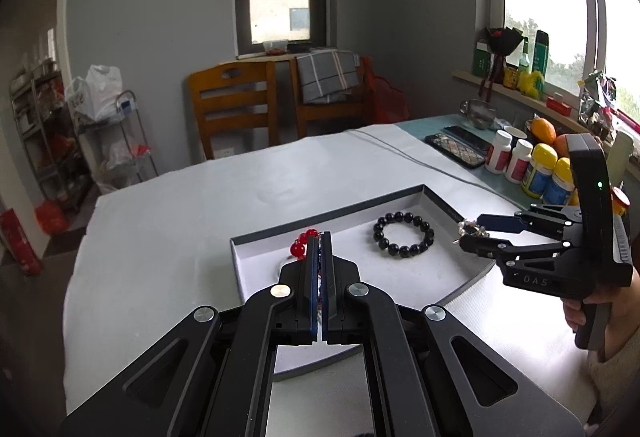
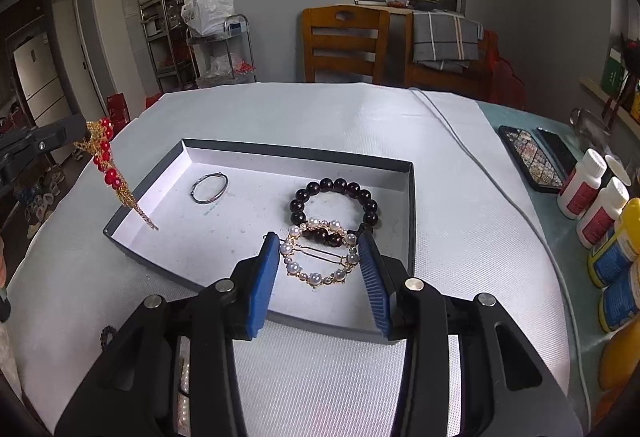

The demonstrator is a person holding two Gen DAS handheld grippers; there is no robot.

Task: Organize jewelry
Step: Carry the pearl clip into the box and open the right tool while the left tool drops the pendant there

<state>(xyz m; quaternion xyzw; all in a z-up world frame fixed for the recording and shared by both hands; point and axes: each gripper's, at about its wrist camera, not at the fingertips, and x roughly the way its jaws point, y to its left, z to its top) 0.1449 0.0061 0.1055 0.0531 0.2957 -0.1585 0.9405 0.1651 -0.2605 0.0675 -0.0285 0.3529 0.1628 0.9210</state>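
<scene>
A shallow grey box tray (image 2: 300, 153) lies on the white table cover and holds a black bead bracelet (image 2: 340, 197) and a thin silver bangle (image 2: 210, 188). My right gripper (image 2: 319, 239) is shut on a round pearl-and-gold hair clip (image 2: 316, 277), held above the tray's near right part. The left wrist view shows this gripper (image 1: 471, 232) over the tray's (image 1: 328, 211) right rim with the clip (image 1: 470, 228). My left gripper (image 1: 319, 237) is shut on a red-bead and gold-chain piece (image 1: 300, 245). That piece (image 2: 108, 165) dangles over the tray's left edge from the left gripper (image 2: 82, 129).
Pill bottles (image 2: 592, 197), two phones (image 2: 532, 157) and oranges (image 1: 544, 131) crowd the table's right side. A grey cable (image 2: 480, 157) runs across the cover. Wooden chairs (image 2: 344, 45) stand behind the table. A small dark beaded item (image 2: 106, 335) lies near the front left.
</scene>
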